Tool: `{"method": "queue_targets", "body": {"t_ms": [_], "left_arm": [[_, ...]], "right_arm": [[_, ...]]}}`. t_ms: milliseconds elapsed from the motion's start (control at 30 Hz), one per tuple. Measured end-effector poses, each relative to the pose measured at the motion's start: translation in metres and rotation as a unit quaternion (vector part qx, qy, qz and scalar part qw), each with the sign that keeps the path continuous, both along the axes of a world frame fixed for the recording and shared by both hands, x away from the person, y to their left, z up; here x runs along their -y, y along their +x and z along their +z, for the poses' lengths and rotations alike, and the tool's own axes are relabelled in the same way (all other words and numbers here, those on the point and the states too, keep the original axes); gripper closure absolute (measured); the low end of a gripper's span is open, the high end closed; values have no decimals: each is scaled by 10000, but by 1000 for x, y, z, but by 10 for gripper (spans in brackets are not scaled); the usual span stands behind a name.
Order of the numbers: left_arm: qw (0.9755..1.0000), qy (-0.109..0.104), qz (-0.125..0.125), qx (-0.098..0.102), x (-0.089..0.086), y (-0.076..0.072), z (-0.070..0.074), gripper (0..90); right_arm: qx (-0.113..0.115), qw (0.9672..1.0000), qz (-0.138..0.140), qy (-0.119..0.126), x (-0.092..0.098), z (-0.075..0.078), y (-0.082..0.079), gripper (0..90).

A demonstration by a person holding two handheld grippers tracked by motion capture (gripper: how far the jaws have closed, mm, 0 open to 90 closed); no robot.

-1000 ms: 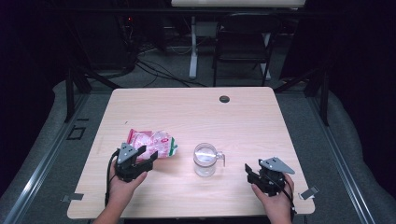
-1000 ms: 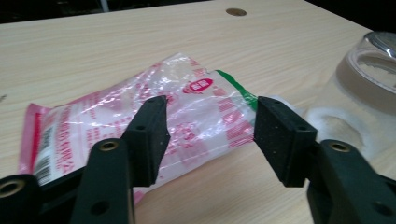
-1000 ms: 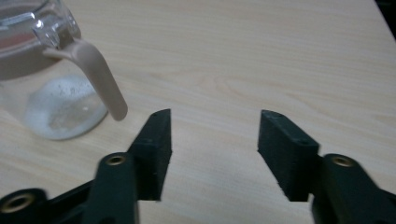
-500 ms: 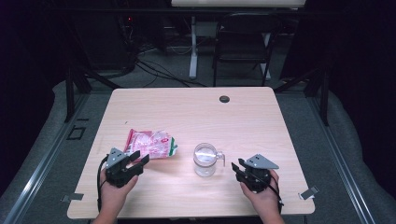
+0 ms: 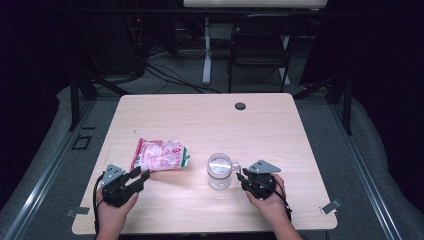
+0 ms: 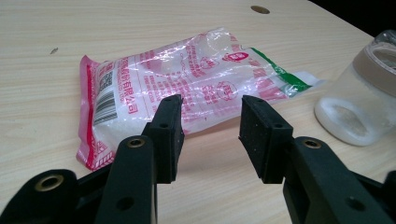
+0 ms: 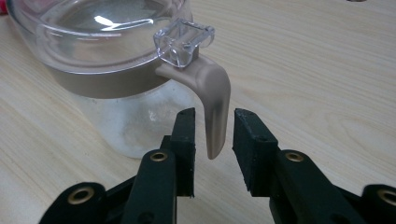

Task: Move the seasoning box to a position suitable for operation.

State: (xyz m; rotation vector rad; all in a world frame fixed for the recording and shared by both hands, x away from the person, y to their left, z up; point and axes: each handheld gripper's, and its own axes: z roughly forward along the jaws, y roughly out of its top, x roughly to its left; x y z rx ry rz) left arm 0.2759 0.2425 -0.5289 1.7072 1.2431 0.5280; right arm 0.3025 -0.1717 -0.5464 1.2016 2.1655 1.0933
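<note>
A pink and clear plastic bag (image 5: pixel 160 155) of white grains lies flat on the left half of the table. My left gripper (image 5: pixel 141 176) sits just short of its near corner. In the left gripper view the jaws (image 6: pixel 210 105) have just been closing, with a gap and nothing between them, and the bag (image 6: pixel 187 84) lies beyond. A clear jar (image 5: pixel 220 171) with a beige collar, a lid and white powder at its bottom stands at centre. My right gripper (image 7: pixel 214 116) has been closing around the jar's beige handle (image 7: pixel 217 107), with slim gaps showing on both sides.
The light wooden table (image 5: pixel 200 120) has a dark round grommet (image 5: pixel 240 106) near its far edge. A black chair (image 5: pixel 260 45) and cables stand on the floor behind it. In the left gripper view the jar (image 6: pixel 359 102) stands to the right of the bag.
My left gripper has drawn back from the bag toward the near left. My right gripper has slid left until the jar's handle stands between its jaws. Both pairs of jaws have narrowed.
</note>
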Motion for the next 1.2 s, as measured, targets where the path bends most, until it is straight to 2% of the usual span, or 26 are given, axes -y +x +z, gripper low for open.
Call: {"method": "queue_targets", "body": {"t_ms": [267,367,400,433,633,733,933,1133,1200], "left_arm": [[9999,152,77,-20,-7,-10,0,598],[9998,146,124,13,-10,-14,1,598],[9998,75,179,50,-12,-16,1,598],[9998,83,180,43,-13,-18,1,598],[9999,95,139,-22,-14,-21,1,604],[10000,43,70,56,-11,-23,3,609],[9999,16,-107,72,-3,-21,4,613],[9992,-35,-360,147,11,-15,6,620],[9985,-56,-519,177,21,-9,7,620]], "right_arm": [[-28,10000,-41,-38,-8,-1,10,741],[-32,9999,-52,-92,-10,-1,13,752],[-45,9997,-39,-218,-12,0,14,758],[-28,9997,-40,-240,-13,0,15,759],[-78,9996,-36,-252,-14,1,16,763],[-97,9994,6,-324,-13,2,16,765],[-89,9993,75,-355,-14,2,13,767],[-110,9987,257,-436,-13,3,2,762],[-95,9982,389,-443,-10,3,-8,764]]}}
